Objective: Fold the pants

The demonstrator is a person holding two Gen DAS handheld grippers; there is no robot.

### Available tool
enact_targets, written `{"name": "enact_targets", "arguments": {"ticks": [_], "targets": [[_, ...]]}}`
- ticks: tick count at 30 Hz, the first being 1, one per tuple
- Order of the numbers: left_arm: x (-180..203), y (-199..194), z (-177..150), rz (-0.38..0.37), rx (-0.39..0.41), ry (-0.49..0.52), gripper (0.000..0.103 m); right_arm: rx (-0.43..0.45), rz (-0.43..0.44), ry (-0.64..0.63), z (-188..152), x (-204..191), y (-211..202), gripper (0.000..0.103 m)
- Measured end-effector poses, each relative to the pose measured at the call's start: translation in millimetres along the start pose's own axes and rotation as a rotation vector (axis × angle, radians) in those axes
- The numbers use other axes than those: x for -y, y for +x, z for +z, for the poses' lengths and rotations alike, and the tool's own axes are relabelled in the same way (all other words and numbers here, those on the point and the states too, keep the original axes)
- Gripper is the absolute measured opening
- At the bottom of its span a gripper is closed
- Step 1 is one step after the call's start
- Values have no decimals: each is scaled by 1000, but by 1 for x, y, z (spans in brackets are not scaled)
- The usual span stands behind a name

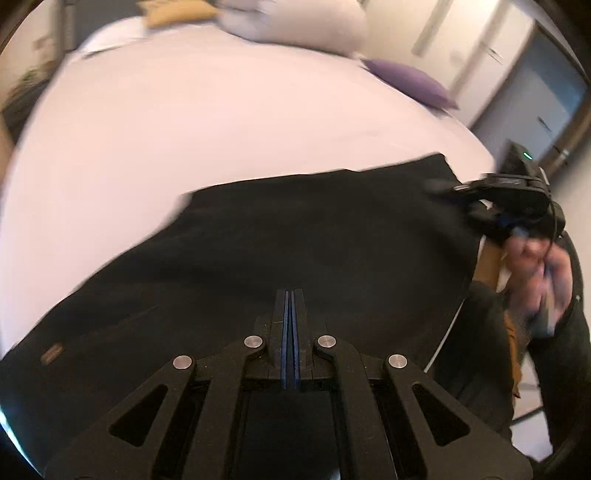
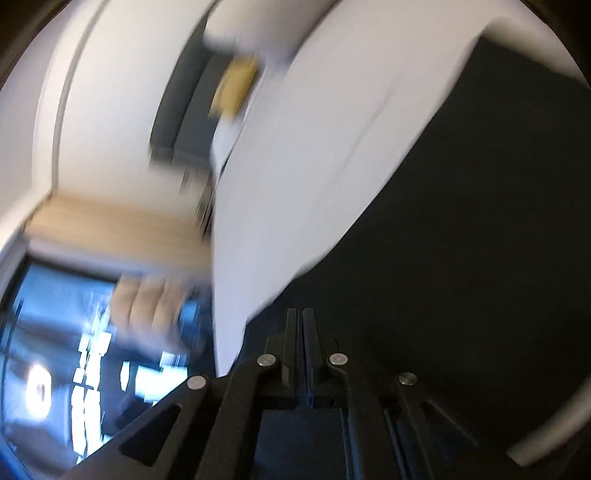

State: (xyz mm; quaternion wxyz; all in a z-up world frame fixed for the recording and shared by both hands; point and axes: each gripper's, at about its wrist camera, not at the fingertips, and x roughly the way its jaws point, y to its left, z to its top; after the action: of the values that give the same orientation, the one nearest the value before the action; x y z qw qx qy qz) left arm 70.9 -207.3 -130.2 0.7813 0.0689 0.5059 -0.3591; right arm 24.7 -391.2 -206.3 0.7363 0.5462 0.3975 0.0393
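Black pants [image 1: 295, 229] lie spread on a white bed [image 1: 184, 110], reaching from the lower left to the right edge. My left gripper [image 1: 290, 295] is shut, its fingers pressed together over the pants; whether cloth is pinched between them is hidden. In the left wrist view my right gripper [image 1: 443, 188] sits at the pants' far right corner, held by a hand [image 1: 535, 266]. In the right wrist view the right gripper [image 2: 300, 314] is shut over the pants [image 2: 461, 240], close to their edge. Both views are blurred.
A white pillow [image 1: 295, 22], a yellow cushion [image 1: 173, 13] and a purple cushion [image 1: 410, 81] lie at the far side of the bed. A door [image 1: 546, 96] and white wall stand to the right. The right wrist view shows a window [image 2: 74, 350] beyond the bed's edge.
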Motion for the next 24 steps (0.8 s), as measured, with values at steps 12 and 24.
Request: {"name": "enact_targets", "arguments": {"ticks": [12, 24], "targets": [[-108, 25, -16, 125, -22, -184, 0, 350, -370, 176, 99, 71, -85, 0], [-77, -23, -64, 197, 49, -104, 1, -290, 6, -80, -102, -31, 93, 0]]}}
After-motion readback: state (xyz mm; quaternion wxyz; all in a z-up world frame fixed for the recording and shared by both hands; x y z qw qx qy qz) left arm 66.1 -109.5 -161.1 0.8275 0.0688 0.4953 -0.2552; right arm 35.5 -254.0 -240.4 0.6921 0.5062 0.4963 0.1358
